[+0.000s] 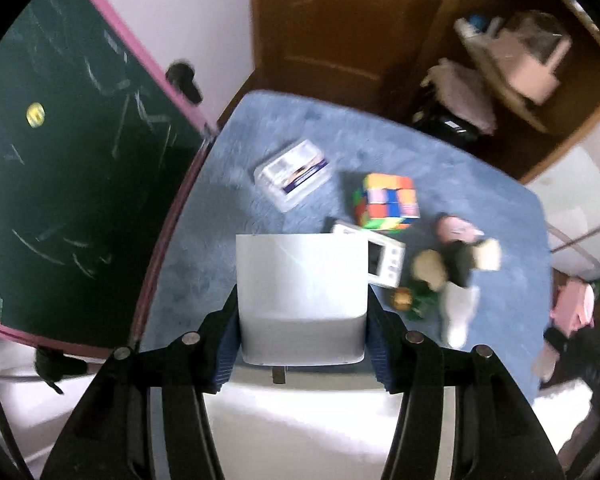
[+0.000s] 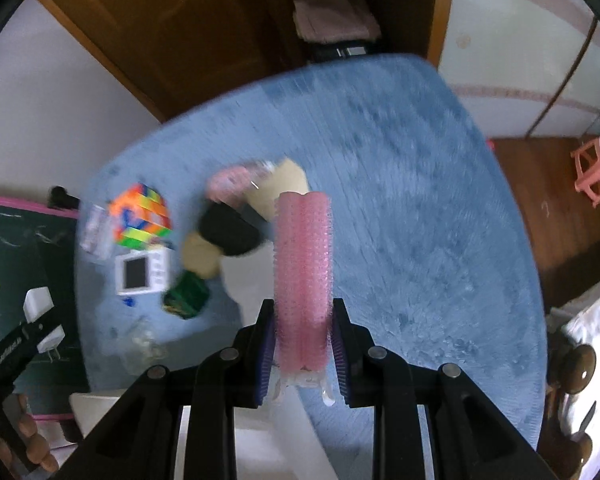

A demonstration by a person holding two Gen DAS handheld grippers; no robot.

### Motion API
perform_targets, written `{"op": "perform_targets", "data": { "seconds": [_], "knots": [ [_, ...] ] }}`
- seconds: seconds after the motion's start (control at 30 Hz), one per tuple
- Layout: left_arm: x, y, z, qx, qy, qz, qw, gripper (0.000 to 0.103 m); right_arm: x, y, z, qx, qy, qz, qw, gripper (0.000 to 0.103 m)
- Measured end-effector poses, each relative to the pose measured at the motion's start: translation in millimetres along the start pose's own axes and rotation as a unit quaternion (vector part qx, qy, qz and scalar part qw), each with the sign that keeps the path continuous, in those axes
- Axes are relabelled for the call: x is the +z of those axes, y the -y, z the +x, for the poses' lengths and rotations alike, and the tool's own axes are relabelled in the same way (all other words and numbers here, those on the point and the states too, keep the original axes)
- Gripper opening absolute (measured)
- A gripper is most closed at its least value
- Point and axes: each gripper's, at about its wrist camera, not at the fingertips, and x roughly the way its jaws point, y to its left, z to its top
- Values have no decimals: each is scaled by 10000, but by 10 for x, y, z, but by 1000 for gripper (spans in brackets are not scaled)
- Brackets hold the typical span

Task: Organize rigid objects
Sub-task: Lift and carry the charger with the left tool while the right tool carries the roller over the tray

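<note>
On the blue rug (image 1: 228,184), cube (image 1: 386,202) and timer (image 1: 384,261) crowd jaws clamping white charger (image 1: 300,296) and pink roller (image 2: 303,276).

Soft indoor daylight, moderately dim; no hard shadows. Both views motion-blurred: the blue carpet (image 2: 400,184) smears into streaks, the colour cube (image 2: 142,216) and doll (image 1: 460,256) lose their edges. White charger (image 1: 300,296) carries a pale sheen near its top. Close gripper parts stay sharper than the floor. Strong fisheye bending at the rims, black vignette in corners; chalkboard (image 1: 60,160) edge curves.
</note>
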Motion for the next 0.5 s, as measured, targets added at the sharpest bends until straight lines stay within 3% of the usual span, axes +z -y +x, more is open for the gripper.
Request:
{"op": "perform_targets", "data": {
  "seconds": [0.2,0.5],
  "knots": [
    [-188,-11,-543,-364,275,533,9975,58,-48,-326,-724,304,629,-286,9971,26],
    [-670,-67,-1032,-548,561,1123,9906,58,-501,-747,-1358,648,794,-730,9921,26]
  ]
}}
